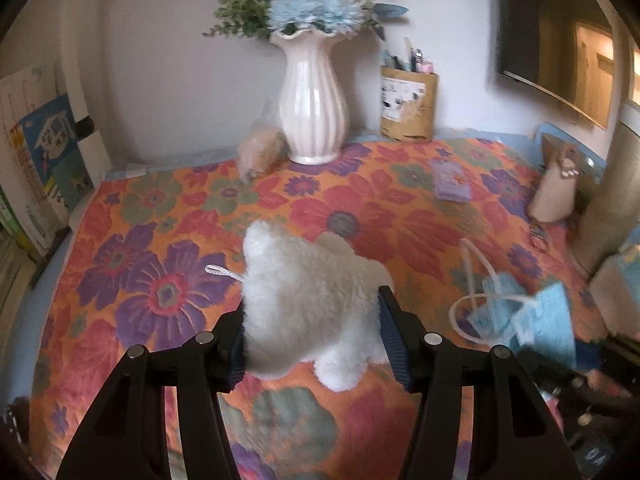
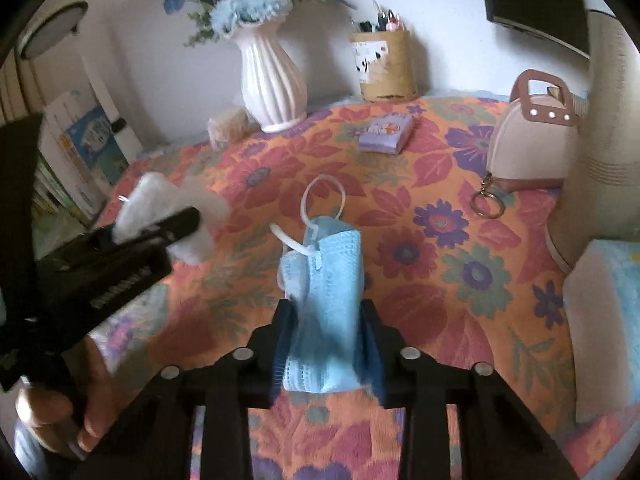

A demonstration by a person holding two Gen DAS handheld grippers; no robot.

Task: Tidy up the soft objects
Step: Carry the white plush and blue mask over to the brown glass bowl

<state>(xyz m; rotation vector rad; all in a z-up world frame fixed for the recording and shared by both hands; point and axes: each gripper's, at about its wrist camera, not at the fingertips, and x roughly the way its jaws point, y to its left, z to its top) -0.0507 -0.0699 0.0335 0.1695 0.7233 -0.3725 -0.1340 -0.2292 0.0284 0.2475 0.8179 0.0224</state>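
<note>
A fluffy white plush toy (image 1: pixel 308 300) with a white loop on its left side hangs above the flowered cloth, and my left gripper (image 1: pixel 312 332) is shut on it, both blue pads pressed into the fur. The right wrist view shows the same plush toy (image 2: pixel 168 212) at the left, with the left gripper's black body in front of it. A folded light-blue face mask (image 2: pixel 326 296) with white ear loops stands between the pads of my right gripper (image 2: pixel 325 340), which is shut on it. In the left wrist view the face mask (image 1: pixel 532 316) is at the right.
A white vase (image 1: pixel 312 96) of blue flowers, a brown pen holder (image 1: pixel 408 104) and a tan plush (image 1: pixel 260 152) stand along the far wall. A purple packet (image 2: pixel 386 134) and a beige purse (image 2: pixel 532 140) with a key ring lie on the flowered cloth (image 2: pixel 460 272). Books (image 1: pixel 44 160) stand at the left.
</note>
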